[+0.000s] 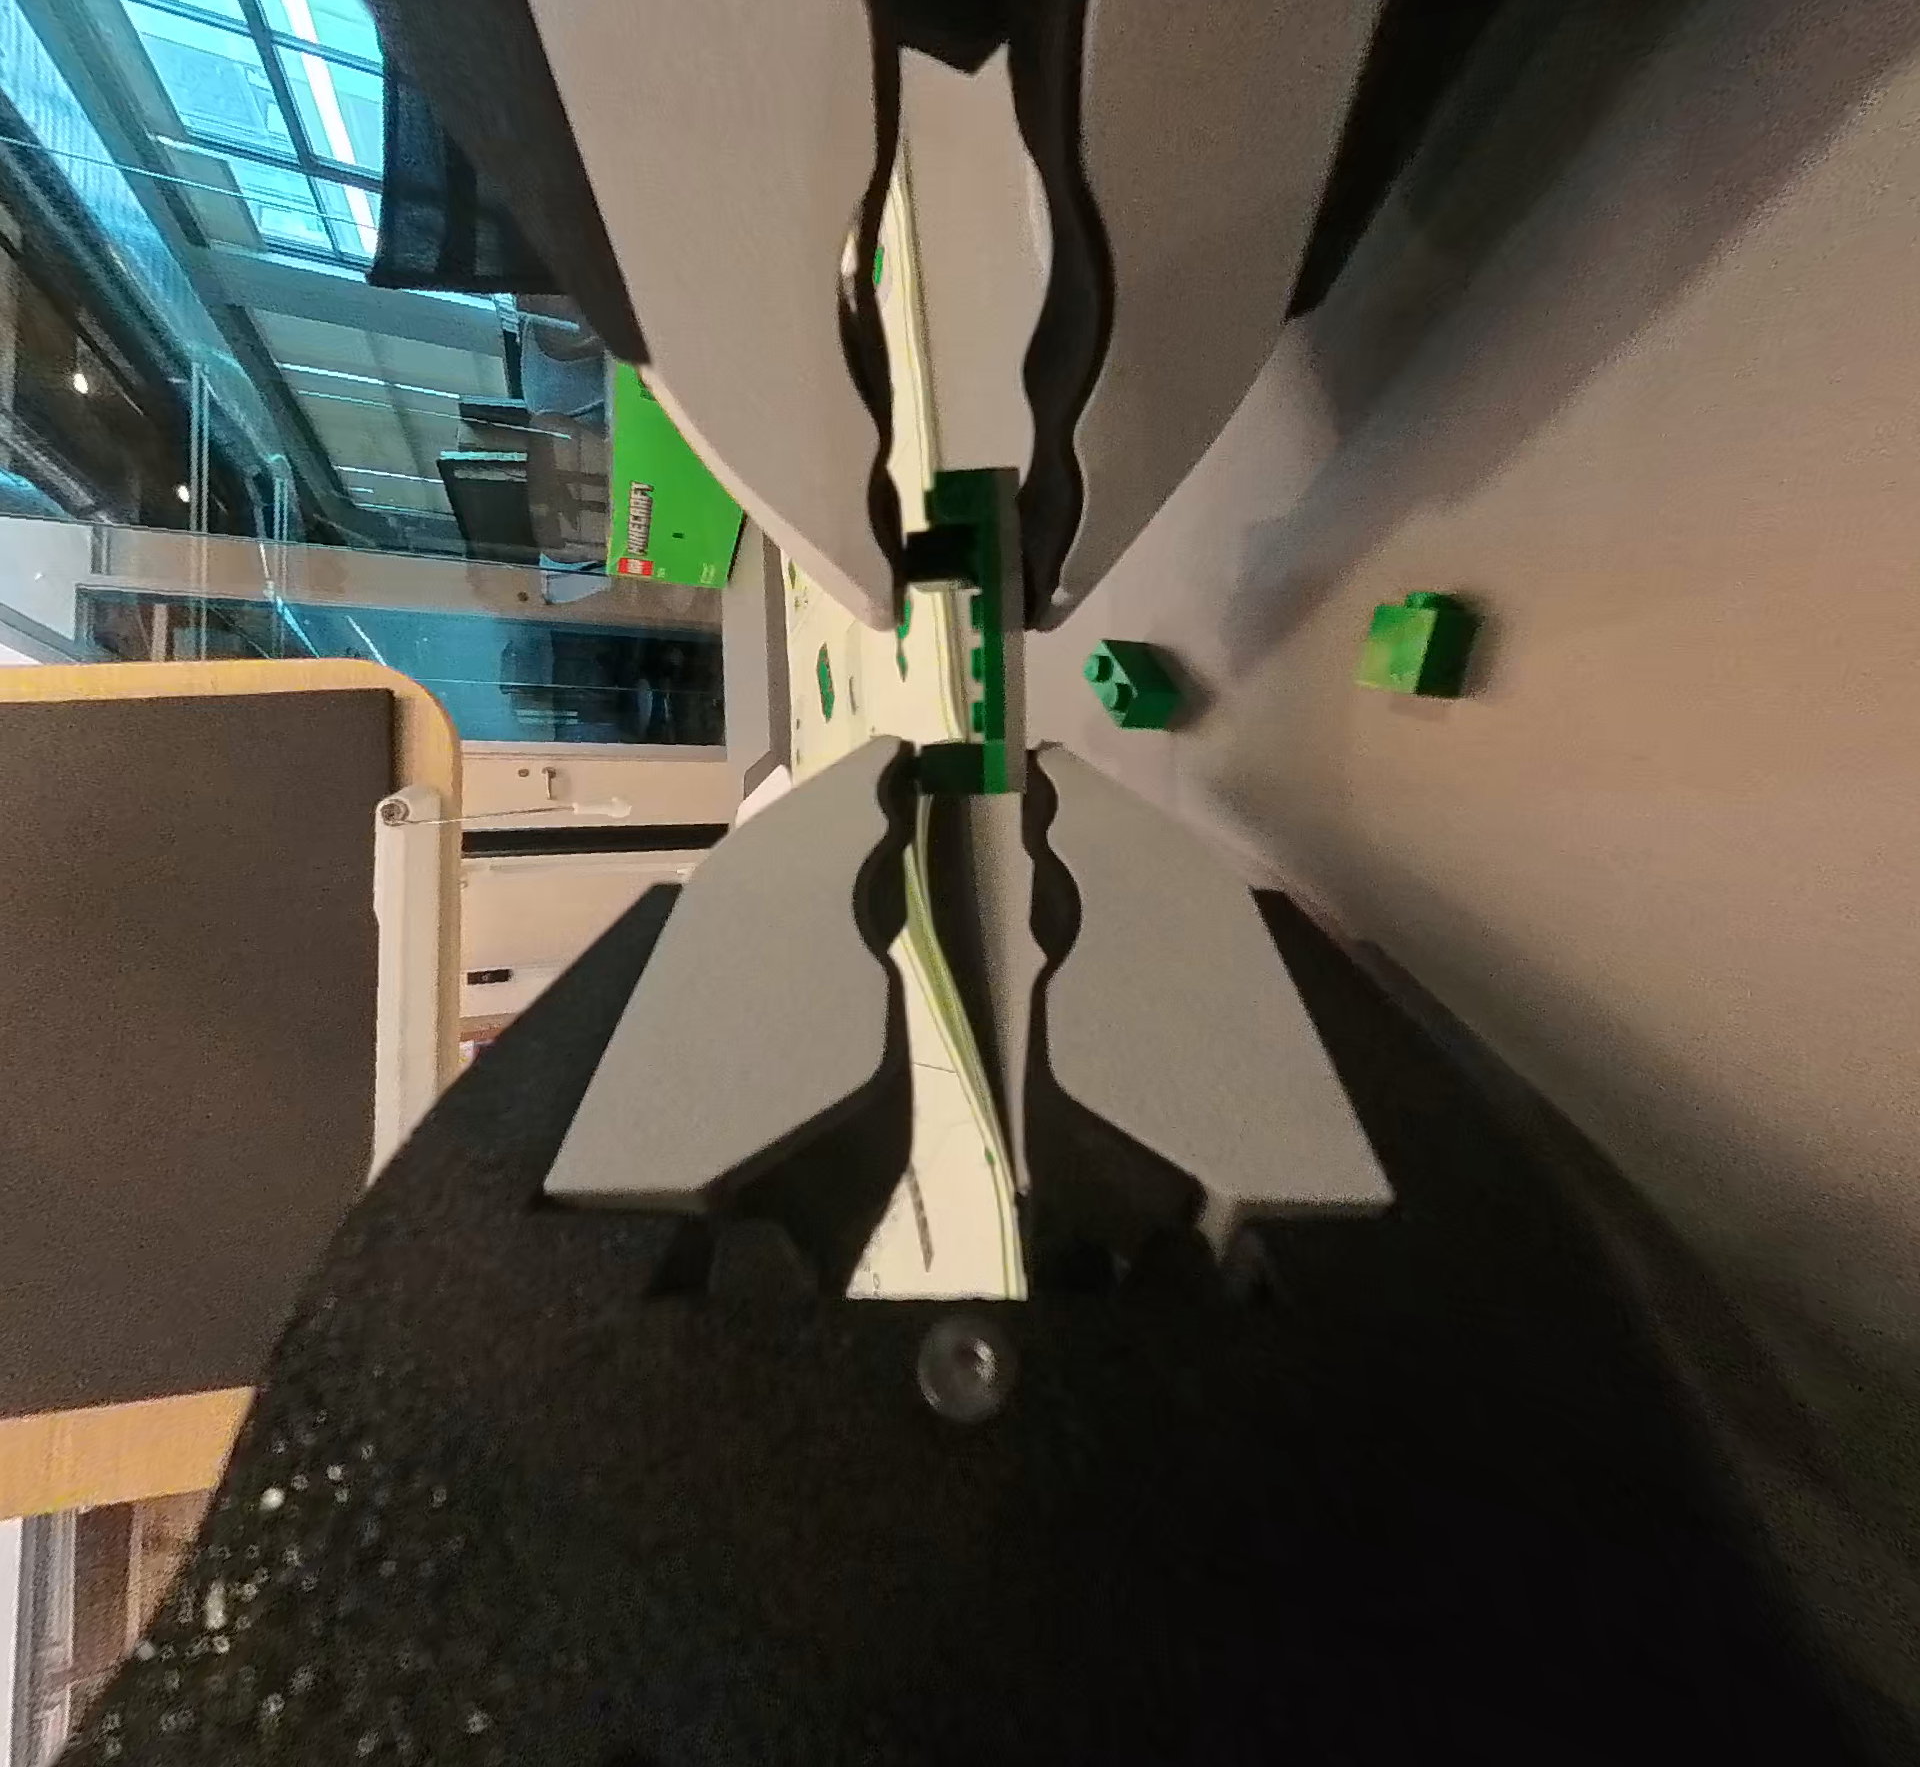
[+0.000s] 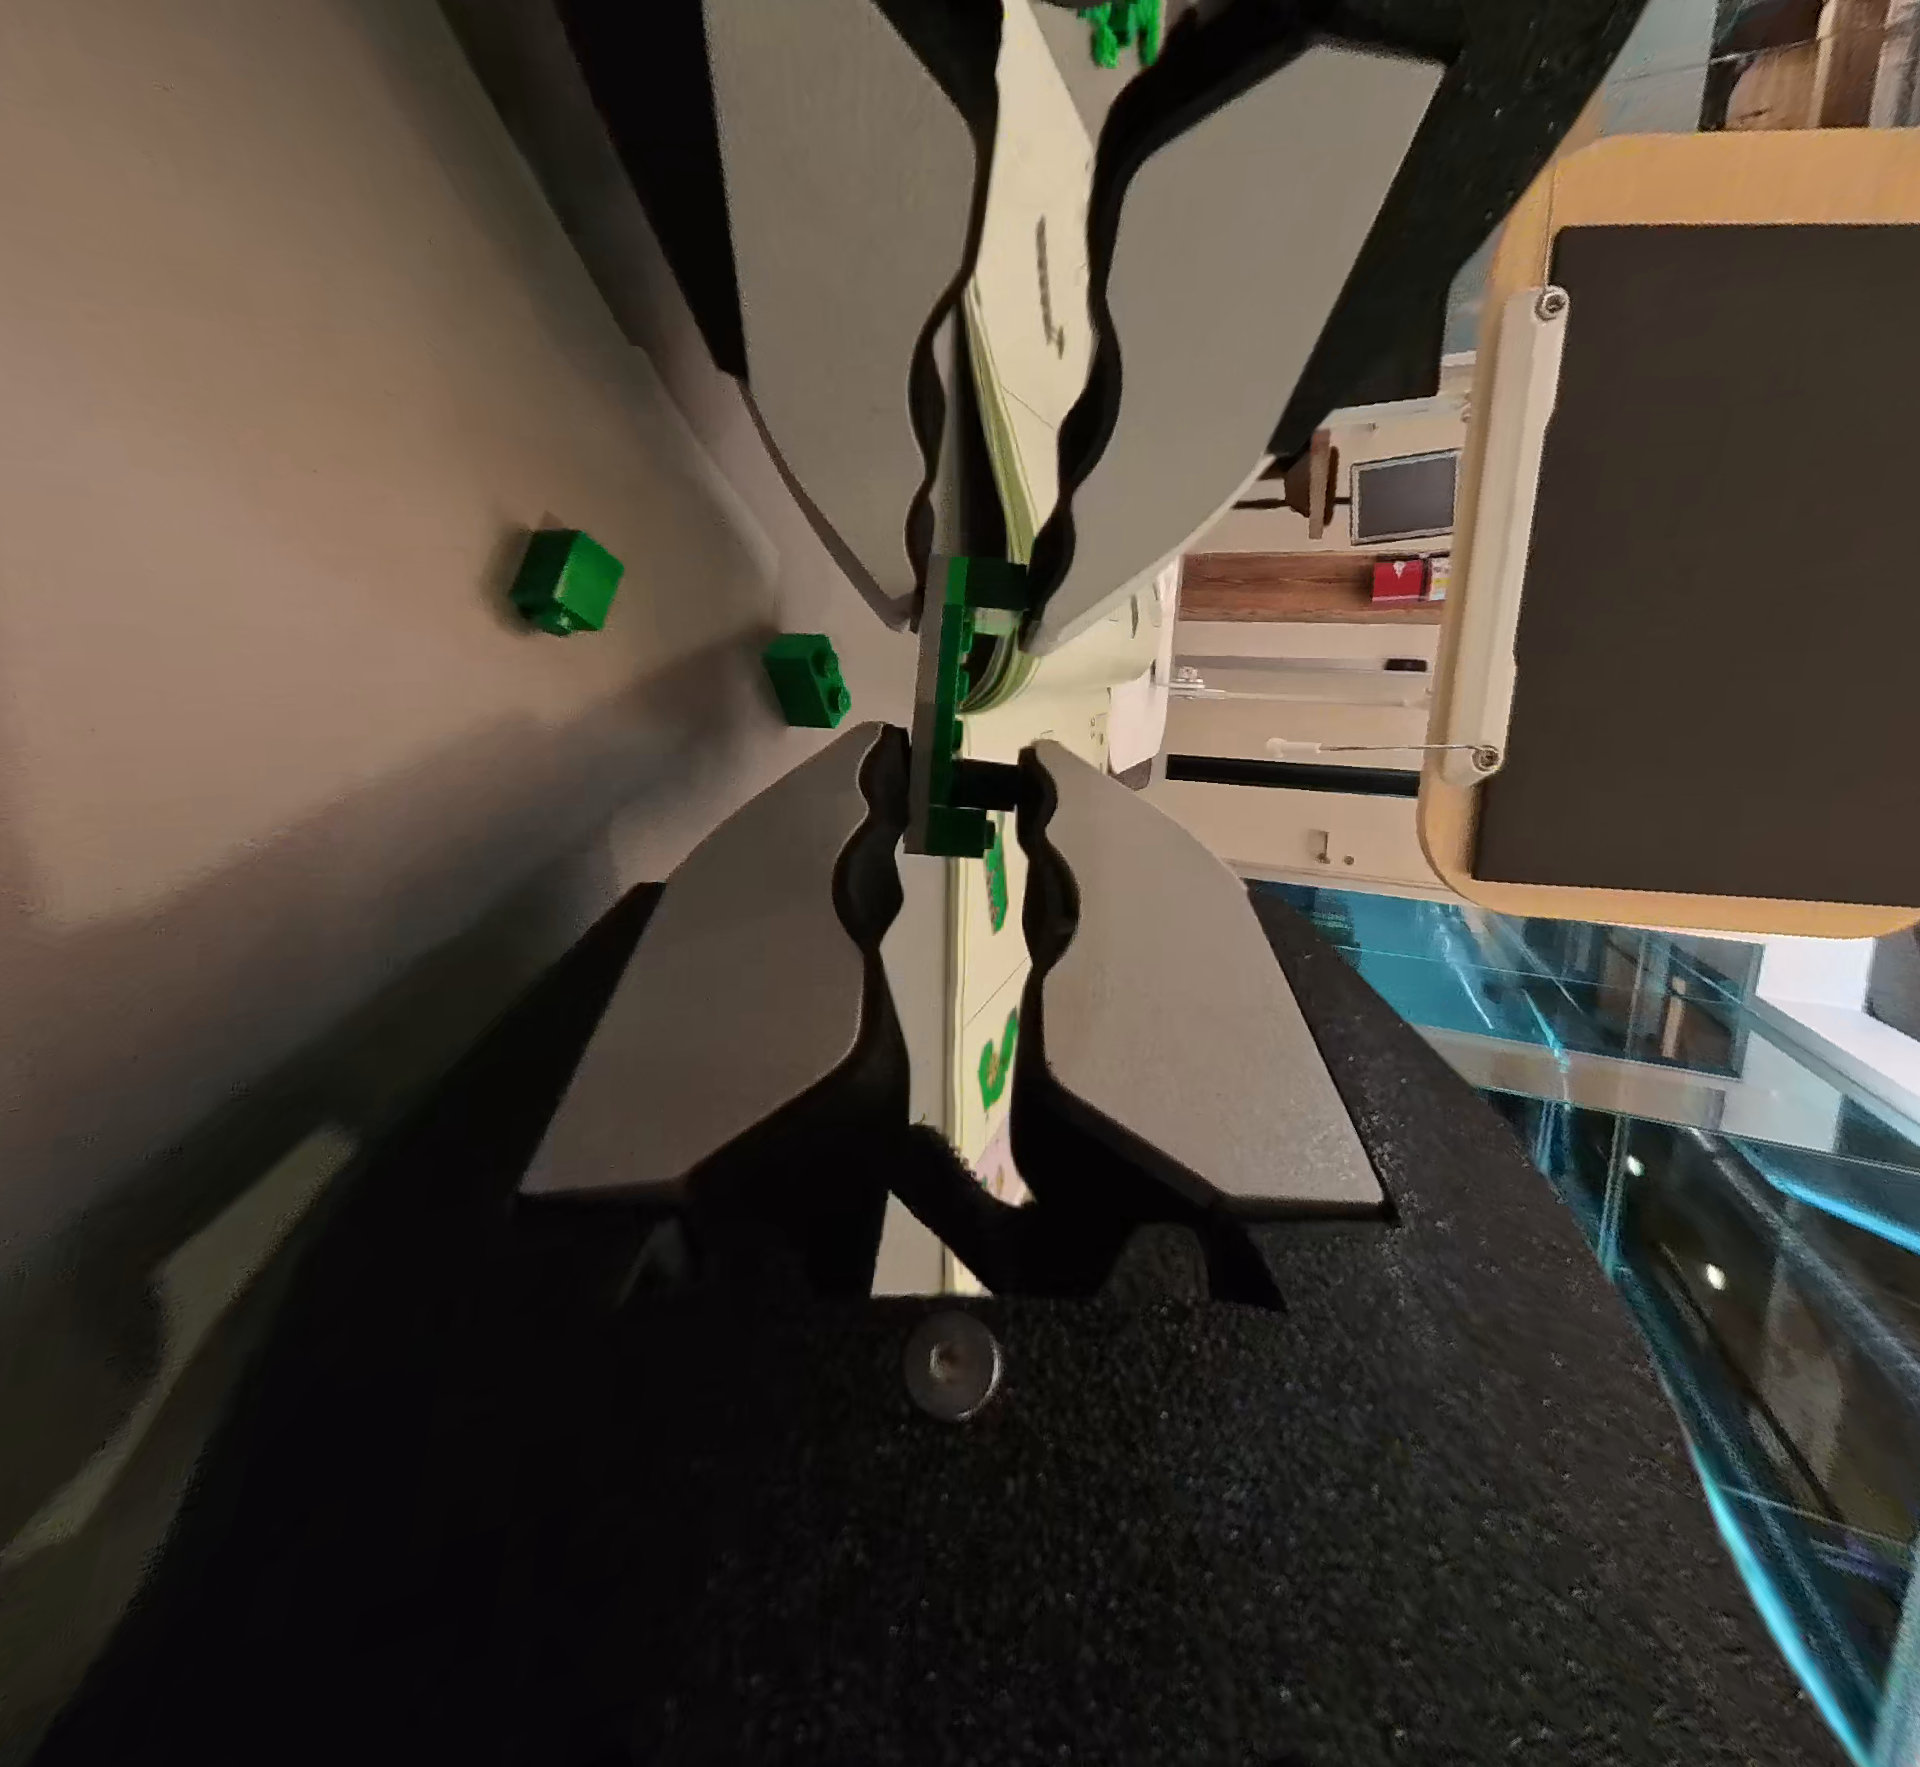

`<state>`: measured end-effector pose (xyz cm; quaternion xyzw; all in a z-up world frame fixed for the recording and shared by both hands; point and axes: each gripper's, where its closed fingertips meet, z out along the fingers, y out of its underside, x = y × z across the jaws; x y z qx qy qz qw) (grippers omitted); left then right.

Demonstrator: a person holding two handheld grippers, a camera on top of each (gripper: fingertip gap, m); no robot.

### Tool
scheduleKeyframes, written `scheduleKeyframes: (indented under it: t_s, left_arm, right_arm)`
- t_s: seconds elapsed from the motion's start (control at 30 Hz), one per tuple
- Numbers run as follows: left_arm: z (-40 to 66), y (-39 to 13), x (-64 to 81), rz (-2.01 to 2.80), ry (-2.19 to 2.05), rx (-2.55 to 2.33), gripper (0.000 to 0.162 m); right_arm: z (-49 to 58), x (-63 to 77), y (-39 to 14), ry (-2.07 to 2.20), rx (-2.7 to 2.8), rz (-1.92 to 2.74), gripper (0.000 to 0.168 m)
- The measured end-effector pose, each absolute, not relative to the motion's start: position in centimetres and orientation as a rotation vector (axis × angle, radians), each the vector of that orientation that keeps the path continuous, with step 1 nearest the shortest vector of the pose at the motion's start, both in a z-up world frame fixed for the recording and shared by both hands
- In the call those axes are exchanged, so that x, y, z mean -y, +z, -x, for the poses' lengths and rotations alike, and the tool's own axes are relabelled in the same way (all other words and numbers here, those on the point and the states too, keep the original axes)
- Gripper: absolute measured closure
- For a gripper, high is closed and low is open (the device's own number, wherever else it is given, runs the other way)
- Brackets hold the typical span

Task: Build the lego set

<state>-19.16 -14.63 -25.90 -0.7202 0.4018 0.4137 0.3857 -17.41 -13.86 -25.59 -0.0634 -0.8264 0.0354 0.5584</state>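
A long green plate [image 1: 995, 657] with a green brick on each end and a small black piece [image 1: 935, 559] on it is held edge-on above the grey table [image 1: 1558, 782]. My left gripper [image 1: 968, 753] is shut on one end of it, on the green brick [image 1: 961, 772]. My right gripper [image 1: 966, 616] comes in from the opposite side and pinches the other end. In the right wrist view my right gripper [image 2: 961, 751] is shut on the plate [image 2: 943, 678] at the black piece [image 2: 992, 782], and the left gripper [image 2: 971, 626] faces it.
Two loose green bricks [image 1: 1138, 683] [image 1: 1418, 642] lie on the table; they also show in the right wrist view [image 2: 805, 678] [image 2: 566, 579]. An open instruction booklet [image 2: 1039, 263] lies behind the plate. A green set box [image 1: 665, 491] stands farther back. A wood-edged dark panel [image 2: 1662, 522] is beside the table.
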Motion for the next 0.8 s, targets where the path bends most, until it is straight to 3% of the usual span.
scheduleKeyframes:
  t_s: [0.27, 0.6, 0.8]
  left_arm:
    - [18.9, -26.4, 14.6, 1.877, 0.940, -0.984, 0.143]
    - [18.5, -26.8, 14.6, 1.894, 0.897, -0.991, 0.143]
    - [18.3, -26.8, 14.6, 1.886, 0.885, -1.001, 0.143]
  right_arm:
    - [17.3, 14.1, -25.8, 0.369, 1.993, 0.361, 0.147]
    - [16.9, 14.0, -25.6, 0.506, 2.007, 0.441, 0.135]
    - [16.2, 14.0, -25.7, 0.595, 2.044, 0.435, 0.140]
